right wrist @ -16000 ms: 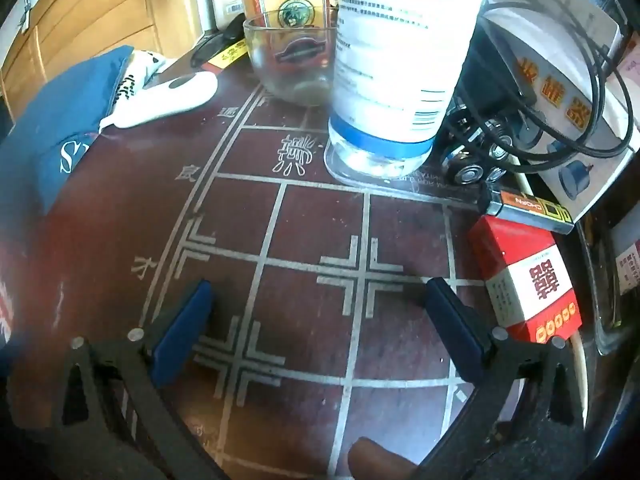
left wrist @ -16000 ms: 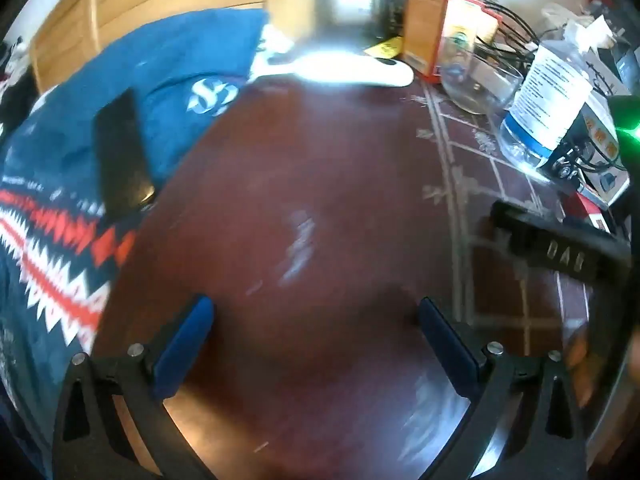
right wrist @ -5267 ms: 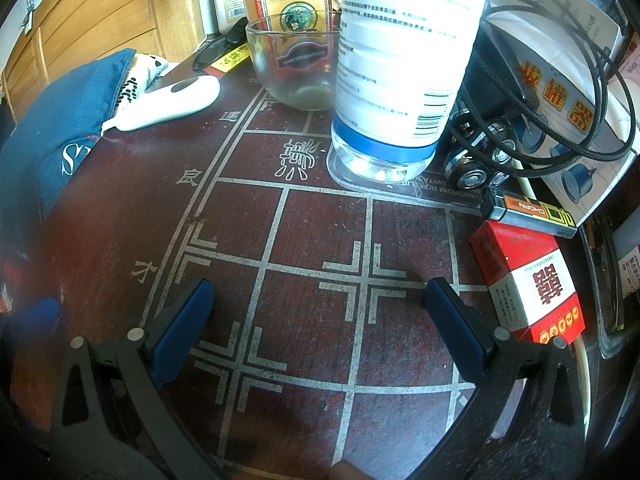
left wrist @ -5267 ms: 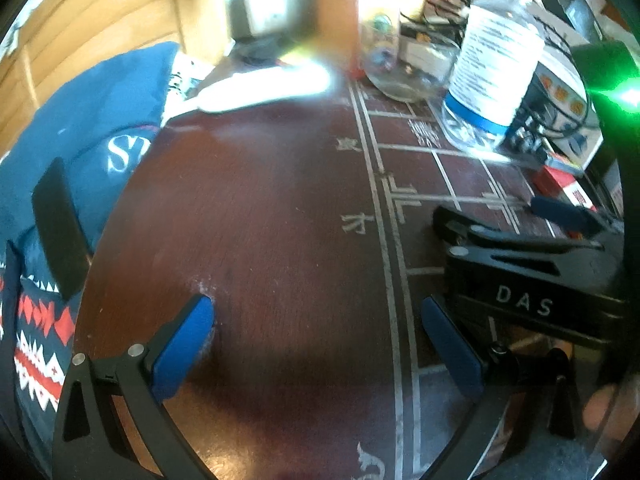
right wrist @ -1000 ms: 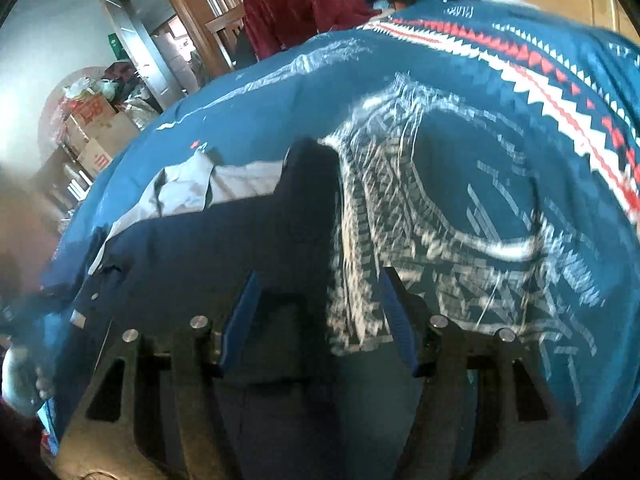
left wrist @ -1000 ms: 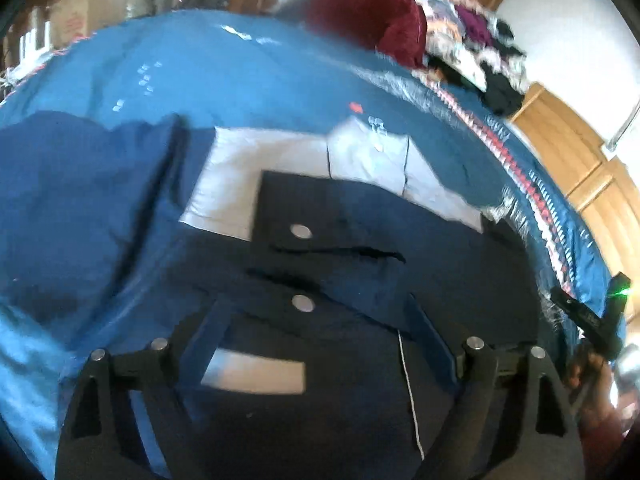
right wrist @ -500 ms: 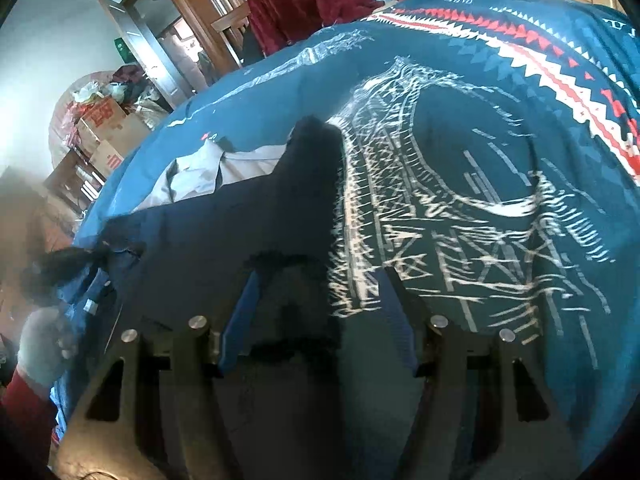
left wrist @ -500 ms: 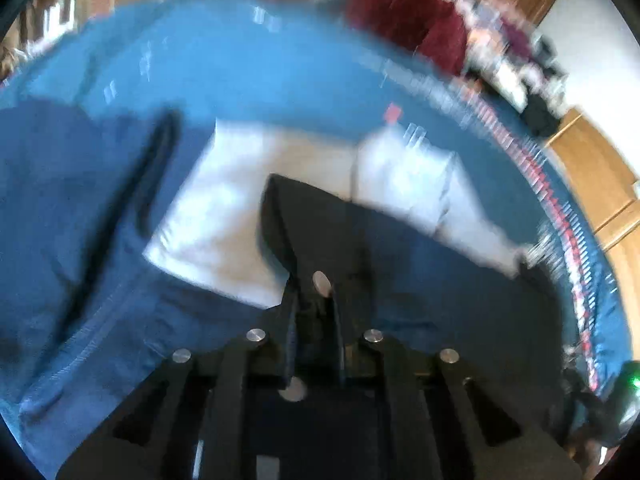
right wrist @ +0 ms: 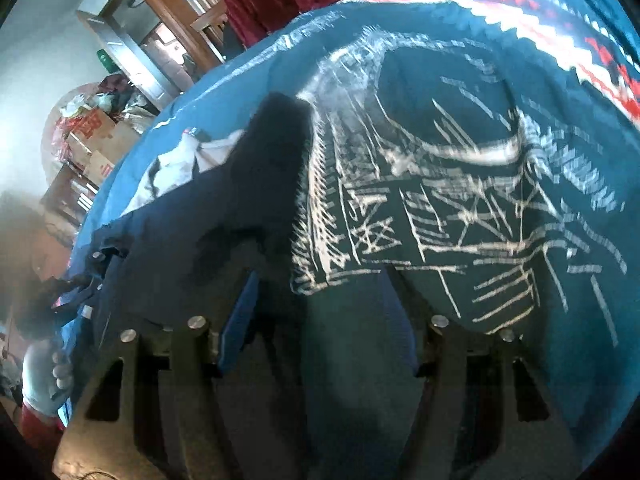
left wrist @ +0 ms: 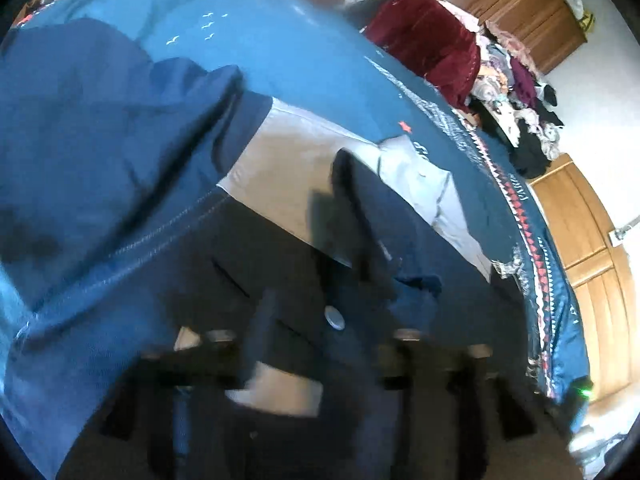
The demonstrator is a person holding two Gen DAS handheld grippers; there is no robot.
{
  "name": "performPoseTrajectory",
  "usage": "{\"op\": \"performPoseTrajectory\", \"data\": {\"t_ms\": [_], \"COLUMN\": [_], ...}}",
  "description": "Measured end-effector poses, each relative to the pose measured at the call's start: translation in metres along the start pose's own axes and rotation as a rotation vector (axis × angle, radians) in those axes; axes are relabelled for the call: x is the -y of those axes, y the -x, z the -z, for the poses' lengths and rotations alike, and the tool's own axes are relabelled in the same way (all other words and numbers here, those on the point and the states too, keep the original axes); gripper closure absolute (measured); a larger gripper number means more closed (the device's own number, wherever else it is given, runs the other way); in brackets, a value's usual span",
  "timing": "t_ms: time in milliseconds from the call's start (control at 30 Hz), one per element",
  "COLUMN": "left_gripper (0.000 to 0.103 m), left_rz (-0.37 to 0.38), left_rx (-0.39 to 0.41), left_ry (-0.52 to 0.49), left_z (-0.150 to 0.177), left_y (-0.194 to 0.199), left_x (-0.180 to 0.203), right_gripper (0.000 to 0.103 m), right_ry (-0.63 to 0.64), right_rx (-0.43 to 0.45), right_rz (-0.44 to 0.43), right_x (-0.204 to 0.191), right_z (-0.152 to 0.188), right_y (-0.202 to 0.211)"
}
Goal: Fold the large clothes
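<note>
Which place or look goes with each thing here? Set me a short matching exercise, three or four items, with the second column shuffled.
Things:
1. dark navy garment
2. blue bedspread
3. dark red cloth
4. cardboard boxes

Descriptions:
A. draped at the far end of the bed, by the wooden wardrobe
B. spread over the bed, pale grey lining showing
C. stacked on the floor beyond the bed
D. printed with white line drawings and a red and white zigzag border

Pairs: 1-B, 2-D, 3-A, 4-C
</note>
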State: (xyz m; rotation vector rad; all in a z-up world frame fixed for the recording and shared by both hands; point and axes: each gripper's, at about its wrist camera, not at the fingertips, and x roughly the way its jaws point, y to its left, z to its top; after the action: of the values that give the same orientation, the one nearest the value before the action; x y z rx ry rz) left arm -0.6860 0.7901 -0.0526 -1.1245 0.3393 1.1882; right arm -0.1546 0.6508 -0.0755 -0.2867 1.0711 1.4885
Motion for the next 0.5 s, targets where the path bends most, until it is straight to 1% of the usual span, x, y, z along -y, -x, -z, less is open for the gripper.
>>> {"op": "performPoseTrajectory", "data": {"t_ms": [67, 100, 167, 200, 233, 267, 300, 333, 400, 433, 467, 500], "left_gripper": [0.049, 0.049, 0.049, 0.047, 0.046, 0.045, 0.045, 0.045, 0.045, 0.045, 0.045, 0.045], "left_rz": [-0.01, -0.035, -0.056, -0.102, -0.122, -0.126, -0.093, -0.061, -0.011, 0.014, 0.02, -0.004], "left_rx": [-0.015, -0.012, 0.05, 0.106, 0.134, 0.154, 0.139, 0.104, 0.05, 0.027, 0.006, -0.023], "left_ry": [-0.031, -0.042, -0.036, -0.021, -0.008, 0.015, 0.034, 0.025, -0.027, -0.033, -0.03, -0.017], "left_z": [-0.002, -0.003, -0.007, -0.008, -0.01, -0.01, -0.009, -0.007, -0.002, 0.0, 0.001, 0.001], "left_y": [-0.004, -0.003, 0.012, 0.023, 0.031, 0.035, 0.033, 0.028, 0.014, 0.008, 0.001, -0.01], "left_x": [0.007, 0.012, 0.015, 0.015, 0.008, 0.004, 0.001, 0.003, 0.018, 0.023, 0.026, 0.027], "right_gripper": [0.041, 0.041, 0.04, 0.04, 0.039, 0.038, 0.037, 0.036, 0.034, 0.034, 0.033, 0.033], "right_ry": [0.002, 0.003, 0.005, 0.008, 0.01, 0.016, 0.022, 0.027, 0.04, 0.041, 0.039, 0.035], "right_rx": [0.009, 0.01, 0.011, 0.013, 0.015, 0.019, 0.022, 0.025, 0.028, 0.029, 0.03, 0.031], "right_rz": [0.0, -0.001, -0.002, -0.002, -0.002, 0.0, 0.002, 0.004, 0.008, 0.004, -0.001, -0.006], "right_x": [0.0, 0.0, 0.0, 0.001, 0.001, 0.001, 0.0, 0.0, -0.002, -0.001, -0.001, 0.001], "right_z": [0.002, 0.003, 0.003, 0.004, 0.005, 0.006, 0.007, 0.008, 0.009, 0.009, 0.009, 0.009], "right_y": [0.001, 0.002, 0.002, 0.002, 0.001, 0.001, 0.0, 0.0, 0.0, 0.0, 0.0, 0.0]}}
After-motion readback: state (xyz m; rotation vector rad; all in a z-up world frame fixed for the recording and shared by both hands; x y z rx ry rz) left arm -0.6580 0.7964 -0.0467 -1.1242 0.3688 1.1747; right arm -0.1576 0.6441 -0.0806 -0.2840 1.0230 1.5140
